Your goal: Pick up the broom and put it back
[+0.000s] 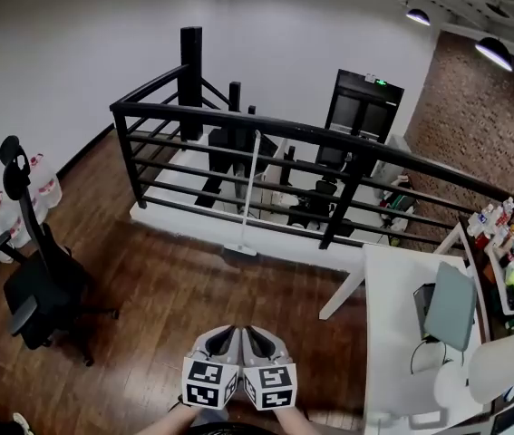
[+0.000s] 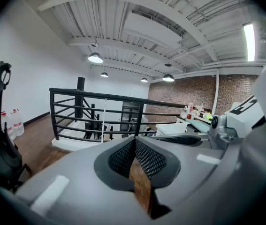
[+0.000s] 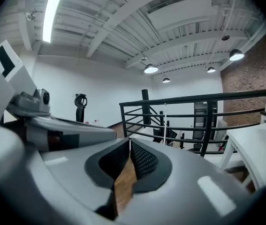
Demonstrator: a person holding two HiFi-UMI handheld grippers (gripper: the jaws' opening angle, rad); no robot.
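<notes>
The broom (image 1: 250,184) has a thin white handle and leans upright against the black railing (image 1: 329,139), with its head (image 1: 240,250) on the wooden floor. My two grippers sit side by side at the bottom of the head view, well short of the broom. The left gripper (image 1: 225,331) and the right gripper (image 1: 255,331) are both shut, with nothing between the jaws. In the left gripper view the left gripper (image 2: 134,140) points toward the railing, and the broom handle (image 2: 105,118) stands slightly left of it. The right gripper (image 3: 130,140) has the broom handle (image 3: 165,121) ahead, slightly right.
A black office chair (image 1: 34,275) stands at the left, with water bottles (image 1: 43,184) by the wall behind it. A white table (image 1: 392,333) with a grey laptop (image 1: 451,304) is at the right. Beyond the railing is a drop to a lower floor.
</notes>
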